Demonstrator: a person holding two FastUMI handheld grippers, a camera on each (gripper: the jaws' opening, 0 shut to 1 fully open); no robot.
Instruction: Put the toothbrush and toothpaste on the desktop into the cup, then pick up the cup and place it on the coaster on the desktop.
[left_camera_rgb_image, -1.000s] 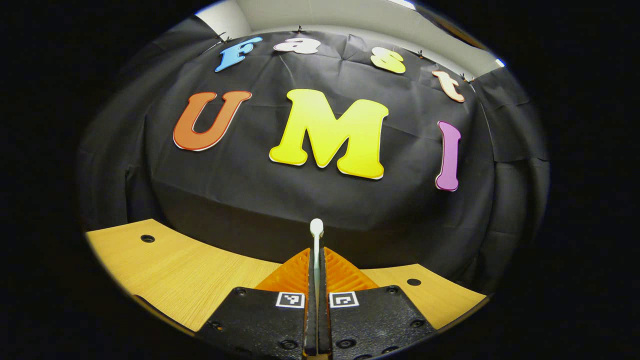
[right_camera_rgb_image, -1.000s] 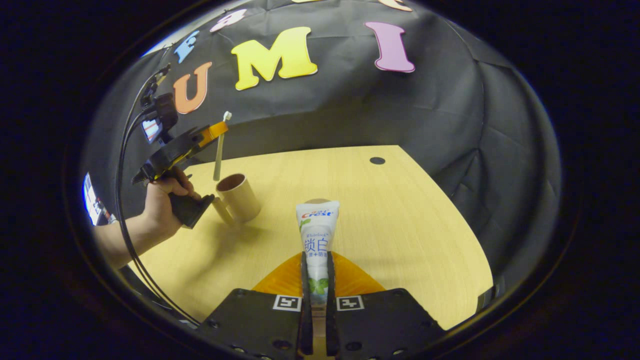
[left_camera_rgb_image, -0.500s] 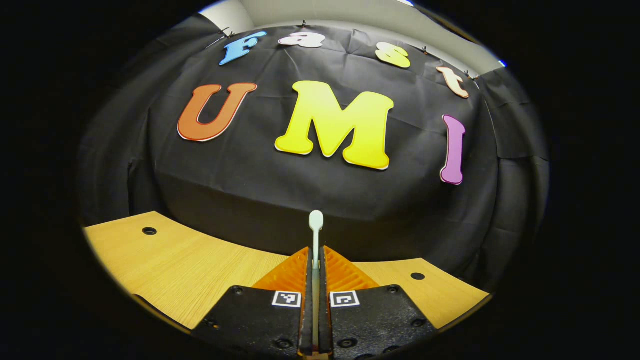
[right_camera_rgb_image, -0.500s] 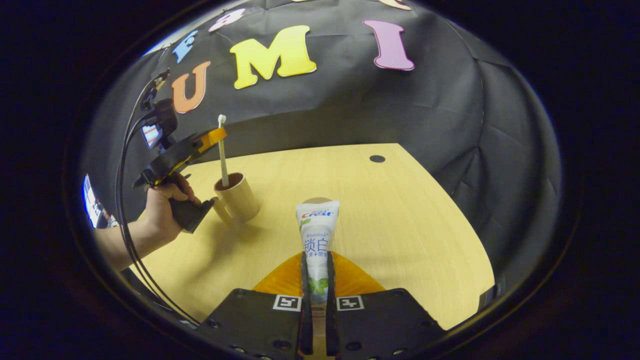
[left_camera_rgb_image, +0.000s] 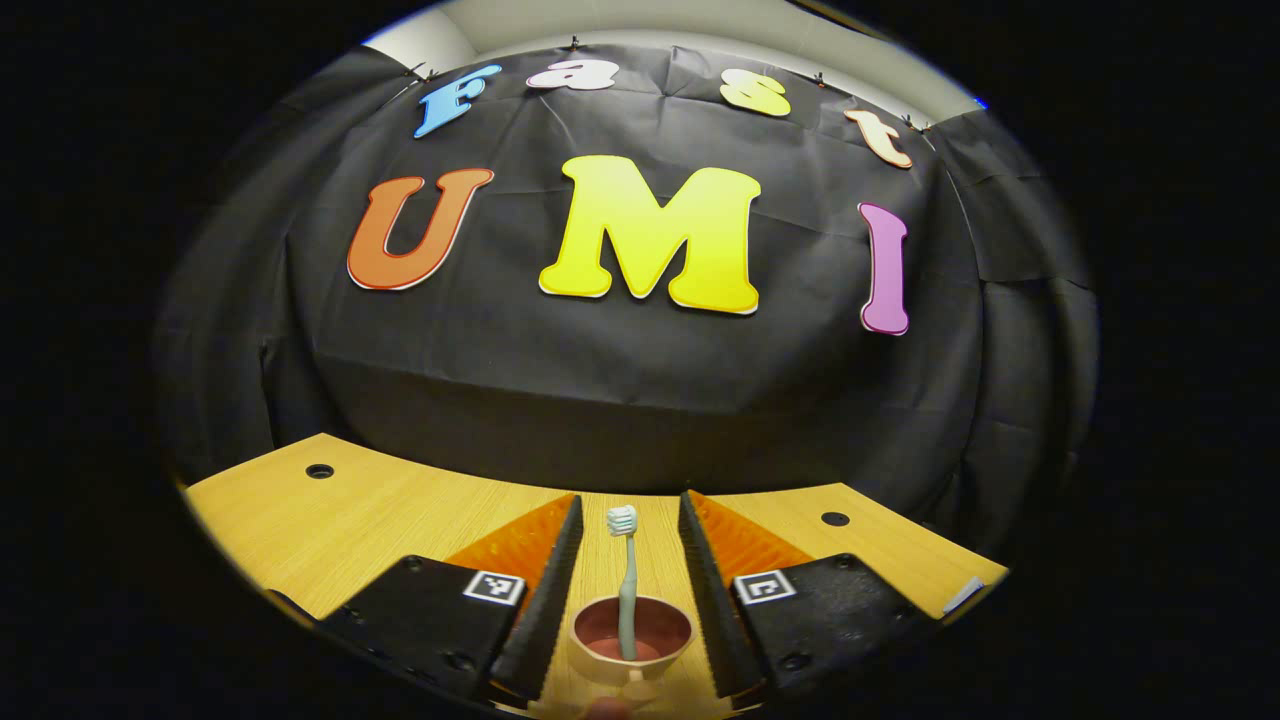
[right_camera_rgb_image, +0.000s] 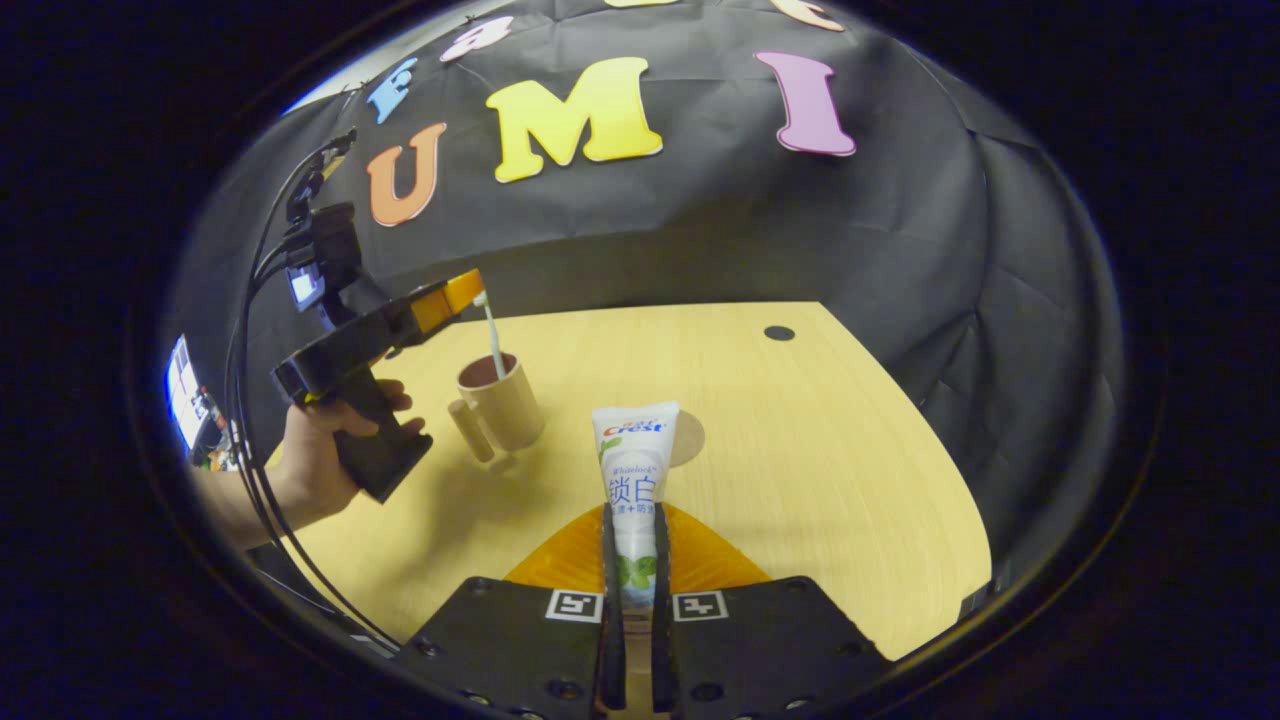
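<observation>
On the wooden counter (right_camera_rgb_image: 800, 450) I see the toothbrush (left_camera_rgb_image: 625, 580) standing in the cup (left_camera_rgb_image: 632, 640), between my left tool (left_camera_rgb_image: 630, 590), whose fingers are wide apart. My right tool (right_camera_rgb_image: 636, 590) squeezes the toothpaste (right_camera_rgb_image: 633, 480) above the counter, near the round coaster (right_camera_rgb_image: 688, 438).

1. The counter (right_camera_rgb_image: 800, 450) is pale yellow wood with fine straight grain and small dark round holes.
2. The cup (right_camera_rgb_image: 505, 400) is tan outside and reddish brown inside.
3. The toothbrush (left_camera_rgb_image: 626, 590) has a pale grey-green handle and white bristles.
4. The toothpaste (right_camera_rgb_image: 633, 480) tube is white, with red and blue lettering and green leaves near its lower end.
5. The coaster (right_camera_rgb_image: 688, 438) is light brown.
</observation>
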